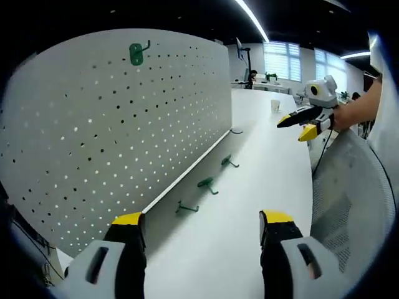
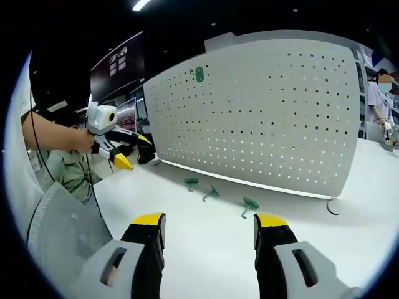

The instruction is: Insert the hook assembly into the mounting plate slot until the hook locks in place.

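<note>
A white perforated mounting plate stands upright on the white table. One green hook hangs near its top. Three more green hooks lie on the table along its foot, also seen as hooks. My left gripper is open and holds nothing; it appears as the gripper held by a hand. My right gripper is open and holds nothing; it shows as the gripper at the right.
A round foot of the plate rests on the table. A grey mesh chair back is close by. A white cup stands far off. A person stands behind the table.
</note>
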